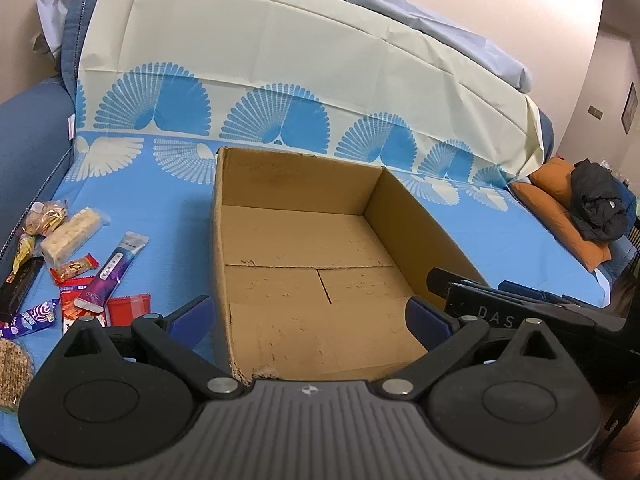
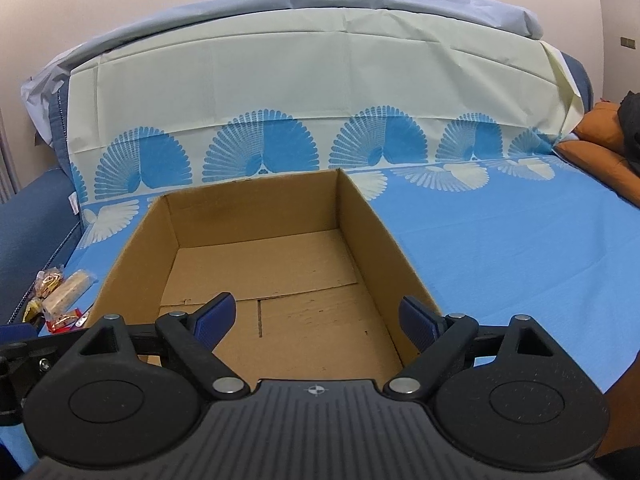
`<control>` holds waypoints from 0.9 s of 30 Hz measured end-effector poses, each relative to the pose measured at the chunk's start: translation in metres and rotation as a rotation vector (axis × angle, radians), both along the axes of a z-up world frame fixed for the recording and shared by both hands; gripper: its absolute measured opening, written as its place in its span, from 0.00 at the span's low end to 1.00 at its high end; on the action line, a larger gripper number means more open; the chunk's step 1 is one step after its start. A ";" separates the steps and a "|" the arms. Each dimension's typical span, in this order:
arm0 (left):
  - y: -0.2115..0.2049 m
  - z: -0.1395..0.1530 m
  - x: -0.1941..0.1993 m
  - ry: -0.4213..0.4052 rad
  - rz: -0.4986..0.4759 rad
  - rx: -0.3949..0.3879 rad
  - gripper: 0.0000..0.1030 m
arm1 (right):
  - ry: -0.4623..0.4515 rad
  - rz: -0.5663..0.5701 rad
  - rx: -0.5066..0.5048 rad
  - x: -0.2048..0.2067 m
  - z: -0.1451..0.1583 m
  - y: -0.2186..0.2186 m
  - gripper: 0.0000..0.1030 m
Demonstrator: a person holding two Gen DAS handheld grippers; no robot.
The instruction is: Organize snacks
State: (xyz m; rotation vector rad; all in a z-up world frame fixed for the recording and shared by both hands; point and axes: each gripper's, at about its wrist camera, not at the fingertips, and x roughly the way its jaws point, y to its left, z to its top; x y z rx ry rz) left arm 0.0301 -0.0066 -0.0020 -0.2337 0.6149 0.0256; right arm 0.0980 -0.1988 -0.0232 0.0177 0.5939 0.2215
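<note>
An open, empty cardboard box [image 1: 416,224] sits on the blue patterned cloth [image 1: 160,208] that covers a sofa seat. Left of the box lies a pile of snacks: a white wafer pack [image 1: 70,232], a long purple pack [image 1: 116,272], red wrappers [image 1: 128,308] and a black bar [image 1: 18,292]. My left gripper [image 1: 308,314] is open, and its fingers straddle the box's near left corner without touching it. My right gripper [image 2: 318,318] is open over the near part of the box [image 2: 256,208], with nothing between its fingers. The snack pile [image 2: 60,296] shows at the left edge.
An orange cushion [image 1: 560,208] with a black garment [image 1: 596,204] on it lies at the seat's right end. The cloth-draped backrest [image 2: 320,80] rises behind the box. A blue armrest [image 1: 32,120] bounds the left. Blue cloth [image 2: 500,248] stretches right of the box.
</note>
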 end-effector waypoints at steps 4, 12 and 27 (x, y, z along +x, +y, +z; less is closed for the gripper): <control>0.002 0.002 0.001 -0.002 0.000 0.000 0.99 | 0.006 0.007 0.004 0.000 0.000 0.001 0.87; 0.003 0.003 -0.002 -0.015 -0.016 0.001 0.85 | 0.005 0.013 0.000 0.001 0.000 0.001 0.77; 0.064 -0.006 -0.026 -0.012 0.125 -0.041 0.38 | -0.037 0.089 0.038 -0.007 0.004 0.009 0.62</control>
